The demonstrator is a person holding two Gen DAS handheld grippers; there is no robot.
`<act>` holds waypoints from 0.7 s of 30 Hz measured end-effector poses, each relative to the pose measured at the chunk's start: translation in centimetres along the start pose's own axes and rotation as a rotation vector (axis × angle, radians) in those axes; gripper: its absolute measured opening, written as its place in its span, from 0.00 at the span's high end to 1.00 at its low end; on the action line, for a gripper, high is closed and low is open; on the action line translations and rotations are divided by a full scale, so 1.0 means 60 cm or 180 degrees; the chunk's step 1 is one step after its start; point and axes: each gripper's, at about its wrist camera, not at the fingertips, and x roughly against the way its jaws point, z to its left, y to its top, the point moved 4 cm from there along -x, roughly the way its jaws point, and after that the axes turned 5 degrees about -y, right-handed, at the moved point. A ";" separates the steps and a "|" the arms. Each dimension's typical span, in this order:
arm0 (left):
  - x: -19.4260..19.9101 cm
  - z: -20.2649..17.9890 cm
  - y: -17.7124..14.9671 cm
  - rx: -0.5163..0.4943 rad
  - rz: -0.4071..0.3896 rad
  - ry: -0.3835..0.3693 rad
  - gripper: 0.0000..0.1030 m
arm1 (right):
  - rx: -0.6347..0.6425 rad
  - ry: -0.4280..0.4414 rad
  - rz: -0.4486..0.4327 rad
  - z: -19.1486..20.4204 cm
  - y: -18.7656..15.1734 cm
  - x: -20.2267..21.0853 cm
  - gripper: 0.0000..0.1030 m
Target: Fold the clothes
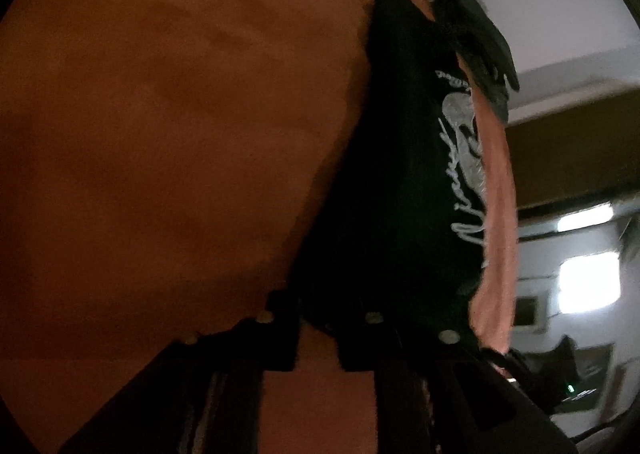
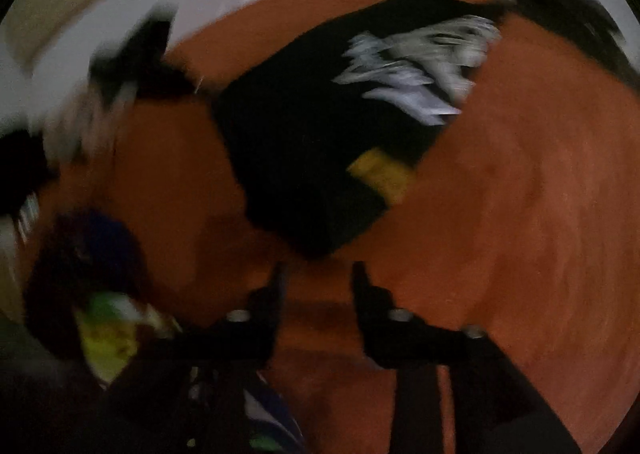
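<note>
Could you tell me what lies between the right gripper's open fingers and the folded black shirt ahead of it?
Only bare orange surface separates the right gripper from the black shirt, per the right wrist view.

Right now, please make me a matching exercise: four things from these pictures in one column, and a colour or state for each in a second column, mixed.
Things:
1. black T-shirt
2. bed cover
3. right hand-held gripper
4. label patch on the shirt

Colour or state:
A. orange
B. yellow
C. folded, white print on top
D. open, nothing between the fingers

Pairs: 1-C, 2-A, 3-D, 4-B
</note>
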 end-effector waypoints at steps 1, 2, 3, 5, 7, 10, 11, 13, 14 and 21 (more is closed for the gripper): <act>0.007 -0.001 0.004 0.0030 -0.0030 -0.0009 0.59 | -0.0237 0.0079 -0.0042 -0.021 0.008 0.010 0.40; 0.015 -0.001 0.008 0.0037 -0.0077 -0.0002 0.47 | -0.0478 0.0161 -0.0075 -0.042 0.016 0.018 0.38; 0.023 -0.001 0.013 0.0044 -0.0123 0.0005 0.35 | -0.0690 0.0247 -0.0101 -0.058 0.023 0.021 0.38; 0.032 0.004 0.022 0.0108 -0.0196 0.0078 0.26 | -0.1080 0.0481 -0.0079 -0.079 0.031 0.013 0.38; 0.031 0.007 0.029 0.0202 -0.0200 0.0028 0.26 | -0.1466 0.0760 0.0077 -0.092 0.034 -0.019 0.38; 0.022 0.000 0.033 0.0293 -0.0129 -0.0147 0.26 | -0.1778 0.1005 0.0220 -0.098 0.035 -0.054 0.38; 0.015 -0.007 0.032 0.0257 -0.0080 -0.0158 0.26 | -0.1846 0.1056 0.0259 -0.097 0.034 -0.062 0.38; -0.002 -0.019 0.027 0.0160 0.0045 -0.0166 0.26 | -0.1923 0.1134 0.0294 -0.093 0.032 -0.070 0.43; -0.014 -0.027 0.024 0.0099 0.0129 -0.0183 0.26 | -0.1956 0.1171 0.0308 -0.091 0.031 -0.074 0.44; -0.056 -0.025 0.009 0.0049 0.0342 -0.0258 0.26 | -0.2151 0.1227 0.0500 -0.085 0.014 -0.117 0.47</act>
